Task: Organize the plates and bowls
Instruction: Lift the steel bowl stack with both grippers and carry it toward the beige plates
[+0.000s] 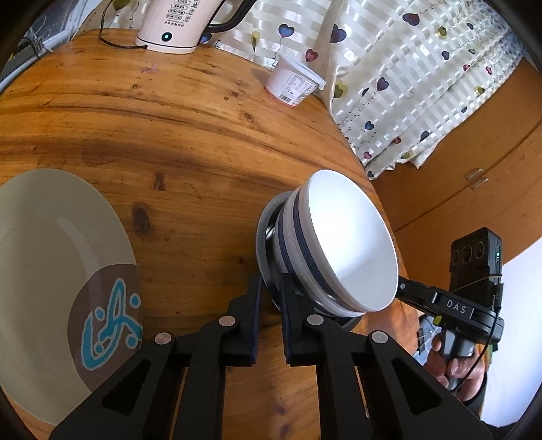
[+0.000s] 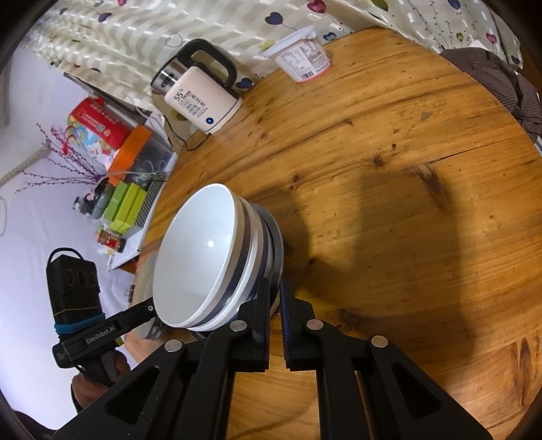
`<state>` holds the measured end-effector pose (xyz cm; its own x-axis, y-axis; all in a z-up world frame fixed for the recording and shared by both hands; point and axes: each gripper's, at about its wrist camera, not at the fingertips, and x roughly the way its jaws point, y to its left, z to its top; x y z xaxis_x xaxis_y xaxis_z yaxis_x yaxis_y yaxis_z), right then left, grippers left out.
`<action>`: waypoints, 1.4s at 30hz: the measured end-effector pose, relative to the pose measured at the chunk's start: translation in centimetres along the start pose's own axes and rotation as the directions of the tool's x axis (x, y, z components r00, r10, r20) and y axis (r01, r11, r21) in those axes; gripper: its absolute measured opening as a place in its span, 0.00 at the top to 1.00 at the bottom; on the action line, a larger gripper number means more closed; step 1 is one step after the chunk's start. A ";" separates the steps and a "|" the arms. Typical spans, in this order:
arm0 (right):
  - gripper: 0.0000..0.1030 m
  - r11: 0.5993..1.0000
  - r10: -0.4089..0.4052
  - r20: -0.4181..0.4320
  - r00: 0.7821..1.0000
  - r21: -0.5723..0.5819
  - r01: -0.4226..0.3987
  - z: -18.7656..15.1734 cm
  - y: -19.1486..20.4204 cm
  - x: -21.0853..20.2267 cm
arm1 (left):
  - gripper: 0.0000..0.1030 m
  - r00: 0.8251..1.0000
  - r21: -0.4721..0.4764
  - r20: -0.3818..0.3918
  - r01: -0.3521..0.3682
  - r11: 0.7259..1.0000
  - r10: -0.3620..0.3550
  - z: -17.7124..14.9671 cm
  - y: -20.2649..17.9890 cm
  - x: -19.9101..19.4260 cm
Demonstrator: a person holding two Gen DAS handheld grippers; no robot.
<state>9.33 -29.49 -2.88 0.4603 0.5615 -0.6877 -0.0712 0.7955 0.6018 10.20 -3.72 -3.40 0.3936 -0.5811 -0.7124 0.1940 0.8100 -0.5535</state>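
Note:
Two white bowls [image 1: 349, 243] [image 2: 196, 254] with dark blue bands sit nested inside a dark grey dish [image 1: 262, 230] [image 2: 276, 237] on the round wooden table [image 1: 169, 118]. My left gripper [image 1: 272, 298] is shut on the dish's rim on one side. From the opposite side my right gripper [image 2: 275, 304] is shut on the same rim. Each gripper also shows in the other's view, reaching under the bowls: the right gripper [image 1: 403, 287] and the left gripper [image 2: 150, 308]. A large beige plate [image 1: 50, 254] with a brown and blue motif lies flat beside the left gripper.
A cream electric kettle [image 1: 176, 23] [image 2: 200, 101] with its cord and a white tub [image 1: 293, 83] [image 2: 303, 59] stand at the table's far edge by a heart-print curtain [image 1: 406, 84]. A dark checked cloth [image 2: 491, 78] drapes over another edge. The stack stands near the table's rim.

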 end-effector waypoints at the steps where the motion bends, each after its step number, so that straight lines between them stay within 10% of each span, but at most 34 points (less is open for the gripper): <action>1: 0.93 1.000 0.000 -0.001 1.000 0.001 0.000 0.0 0.0 0.0 | 0.91 1.000 -0.001 -0.001 0.005 1.000 -0.005 0.1 0.1 0.1; 19: 0.92 0.994 0.084 -0.014 0.996 0.073 -0.082 0.6 -1.5 0.0 | 0.91 0.984 -0.131 -0.032 0.169 0.977 -0.175 0.6 2.4 0.9; 42: 0.93 0.994 0.086 -0.004 0.996 0.065 -0.086 0.7 -1.4 -0.1 | 0.92 0.990 -0.068 -0.015 0.142 0.988 -0.143 0.5 1.3 0.8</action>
<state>10.02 -30.79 -3.40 0.4488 0.6287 -0.6351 -0.0524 0.7279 0.6836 11.24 -3.04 -4.46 0.3485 -0.6920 -0.6322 0.1864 0.7121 -0.6769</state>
